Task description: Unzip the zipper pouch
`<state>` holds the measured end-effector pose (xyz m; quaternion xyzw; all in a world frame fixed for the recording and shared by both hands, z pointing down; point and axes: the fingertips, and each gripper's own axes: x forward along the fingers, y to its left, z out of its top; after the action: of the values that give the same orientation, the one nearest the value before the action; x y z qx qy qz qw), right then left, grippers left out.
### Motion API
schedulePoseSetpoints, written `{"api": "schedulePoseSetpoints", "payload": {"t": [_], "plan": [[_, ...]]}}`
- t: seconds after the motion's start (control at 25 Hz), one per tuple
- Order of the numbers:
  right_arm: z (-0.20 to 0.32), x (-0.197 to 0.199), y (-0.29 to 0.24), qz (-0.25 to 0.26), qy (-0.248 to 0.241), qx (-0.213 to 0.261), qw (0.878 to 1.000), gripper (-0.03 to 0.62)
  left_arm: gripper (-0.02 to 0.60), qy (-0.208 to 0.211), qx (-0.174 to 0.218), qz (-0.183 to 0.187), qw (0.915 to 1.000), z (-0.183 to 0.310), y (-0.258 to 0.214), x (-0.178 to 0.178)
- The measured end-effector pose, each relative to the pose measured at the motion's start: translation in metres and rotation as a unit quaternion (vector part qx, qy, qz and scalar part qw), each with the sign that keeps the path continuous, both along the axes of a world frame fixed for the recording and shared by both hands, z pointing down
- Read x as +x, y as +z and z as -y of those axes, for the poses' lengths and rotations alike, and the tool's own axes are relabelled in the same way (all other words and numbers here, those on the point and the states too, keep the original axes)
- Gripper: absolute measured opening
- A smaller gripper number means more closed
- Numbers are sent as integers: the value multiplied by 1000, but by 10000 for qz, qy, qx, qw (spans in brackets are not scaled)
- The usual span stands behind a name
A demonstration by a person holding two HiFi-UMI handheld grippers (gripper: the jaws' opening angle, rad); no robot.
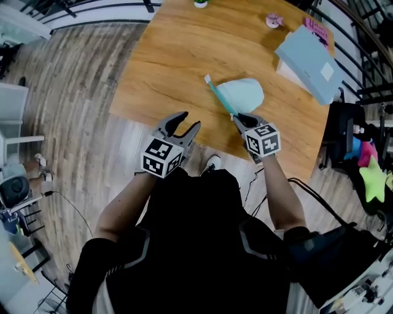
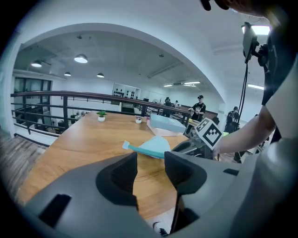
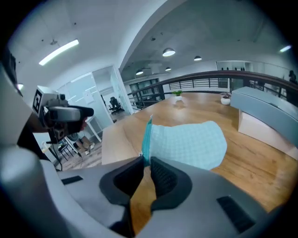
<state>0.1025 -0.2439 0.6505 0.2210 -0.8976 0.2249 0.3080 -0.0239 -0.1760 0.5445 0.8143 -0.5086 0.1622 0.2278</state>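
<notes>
**Right tongs pinch pouch zip end, left tongs open and empty**

Pouch (image 1: 242, 93) lies on the wood table (image 1: 178, 55), near its front right edge. It is pale mint, with a teal zip strip (image 1: 220, 98) along its left side and a small white tab at the far end of the strip. The right gripper (image 1: 239, 119) has its jaws nearly together, clamped on the near end of the zip strip; its own view shows the teal band running straight into the narrow gap. From above, its body and marker cube cover that corner of the pouch, so I can't tell whether the pull tab itself is caught.

The left gripper (image 1: 184, 126) hangs over the table's front edge, left of the pouch and apart from it. Its jaws stand wide with only bare tabletop showing between them.

Around it: a grey-blue box (image 1: 310, 58) sits near the pouch on the far right side, not touching it, with a pink book (image 1: 316, 27) under its far end. A small pink item (image 1: 274, 21) and a potted plant (image 1: 201, 3) stand at the far edge, well apart from the pouch. A shoe (image 1: 212, 164) shows on the plank floor below the table edge. A green star toy (image 1: 374, 178) lies off to the right.
</notes>
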Motion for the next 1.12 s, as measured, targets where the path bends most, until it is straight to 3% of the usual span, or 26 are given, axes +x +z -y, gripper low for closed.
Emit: {"api": "schedulePoseSetpoints", "payload": {"t": [0.12,0.24,0.56,0.76,0.92,1.12], "plan": [[1,-5,-31,252,263,-53,9993,55,202,358,150,3,9992,8,-10,6],[2,-12,-64,456,524,-33,9976,55,202,838,451,239,9952,16,-25,11],[-6,-26,-135,940,1085,-89,9896,55,202,2045,1211,587,9696,28,-61,37],[-23,-36,-166,1097,1257,-115,9859,54,199,2691,1647,878,9449,25,-75,51],[-33,-40,-186,1260,1425,-217,9815,54,201,3219,2324,1368,9075,16,-90,65],[-41,-39,-200,1201,1487,-143,9815,54,196,3516,2525,1351,8913,13,-98,75]]}}
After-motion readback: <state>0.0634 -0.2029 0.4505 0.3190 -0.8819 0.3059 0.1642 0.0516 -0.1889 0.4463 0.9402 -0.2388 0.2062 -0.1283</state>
